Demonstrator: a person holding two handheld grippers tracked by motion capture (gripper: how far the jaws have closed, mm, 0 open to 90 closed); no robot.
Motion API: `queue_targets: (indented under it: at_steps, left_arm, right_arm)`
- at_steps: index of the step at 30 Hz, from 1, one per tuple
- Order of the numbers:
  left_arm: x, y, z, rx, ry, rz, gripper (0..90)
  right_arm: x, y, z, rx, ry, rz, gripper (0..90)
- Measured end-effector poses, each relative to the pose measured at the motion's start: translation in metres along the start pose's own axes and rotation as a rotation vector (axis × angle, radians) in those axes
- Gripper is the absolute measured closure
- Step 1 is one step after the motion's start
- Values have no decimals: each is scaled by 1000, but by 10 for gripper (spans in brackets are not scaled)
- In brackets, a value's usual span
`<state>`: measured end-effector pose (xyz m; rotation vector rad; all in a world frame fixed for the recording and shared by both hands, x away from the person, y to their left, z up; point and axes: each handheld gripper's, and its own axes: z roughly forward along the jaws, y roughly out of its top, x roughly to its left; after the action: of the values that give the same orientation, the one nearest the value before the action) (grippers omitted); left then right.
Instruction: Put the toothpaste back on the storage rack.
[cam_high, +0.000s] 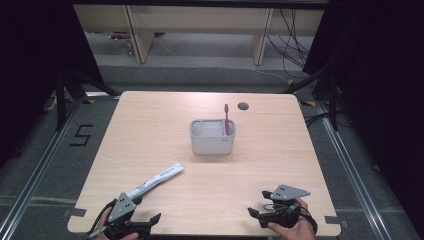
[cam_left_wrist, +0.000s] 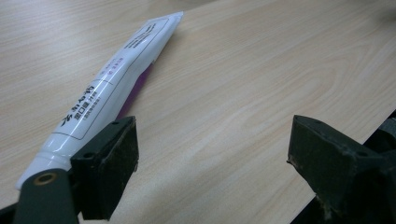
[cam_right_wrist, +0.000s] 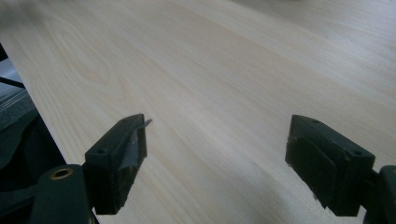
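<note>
A white toothpaste tube (cam_high: 156, 178) lies slanted on the wooden table (cam_high: 150, 125) at the front left. In the left gripper view the tube (cam_left_wrist: 109, 79) runs up past the left jaw and lies outside the gap. My left gripper (cam_high: 152, 221) sits open at the table's front left edge, nothing between its jaws (cam_left_wrist: 212, 161). A grey two-part holder (cam_high: 213, 136) stands mid-table with a pink toothbrush (cam_high: 227, 120) upright in its right compartment. My right gripper (cam_high: 252, 214) rests near the front right edge, open and empty (cam_right_wrist: 215, 154).
A dark round cable hole (cam_high: 243, 106) sits in the table's far edge. Black frame legs and cables stand on the floor around the table. A "5" is marked on the floor at the left (cam_high: 81, 135).
</note>
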<state>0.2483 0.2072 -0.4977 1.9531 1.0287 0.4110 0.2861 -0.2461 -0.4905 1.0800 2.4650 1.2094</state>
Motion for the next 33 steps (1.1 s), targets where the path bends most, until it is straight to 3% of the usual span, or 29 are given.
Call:
queue_targets:
  at_steps: [9,10,11,14,16,17,20,22,23,25,26,29,30,31,32,33]
  left_arm:
    - [2,0,-1,3,4,22,157]
    - [3,0,-2,13,1,34,157]
    - [3,1,-3,6,15,26,157]
    - [6,1,-4,4,24,35,159]
    - [13,3,-6,45,52,68,163]
    - [13,3,-4,17,47,36,168]
    - [19,6,-8,40,71,60,176]
    - [21,7,-7,23,86,39,191]
    - [26,8,-9,49,94,69,194]
    - [27,9,-10,51,105,60,202]
    - [28,10,-8,31,108,35,218]
    - [34,13,-10,61,119,61,236]
    - [34,14,-8,45,118,45,236]
    - [37,16,-8,73,118,70,236]
    - [37,16,-6,64,119,58,237]
    - [39,18,-6,94,119,83,237]
  right_arm:
    - [1,-4,-2,14,-24,-9,220]
    - [1,-4,-1,20,10,-17,222]
    - [4,-5,-3,14,-22,-4,223]
    - [3,-5,-3,14,-20,-18,229]
    - [3,-4,-2,16,-5,-19,229]
    - [4,-4,-3,21,-22,-19,229]
    - [4,-4,-3,22,-16,-11,232]
    - [5,-4,-1,18,0,-2,232]
    - [4,-4,-1,21,-9,-18,233]
    - [4,-4,-1,26,-1,-13,233]
    - [3,-4,-2,18,-16,-30,235]
    - [3,-4,0,22,-1,-17,237]
    - [3,-4,0,24,0,-13,237]
    - [3,-4,-1,26,0,-14,238]
    - [3,-4,-1,24,0,-14,238]
    - [3,-4,-1,24,-1,-12,239]
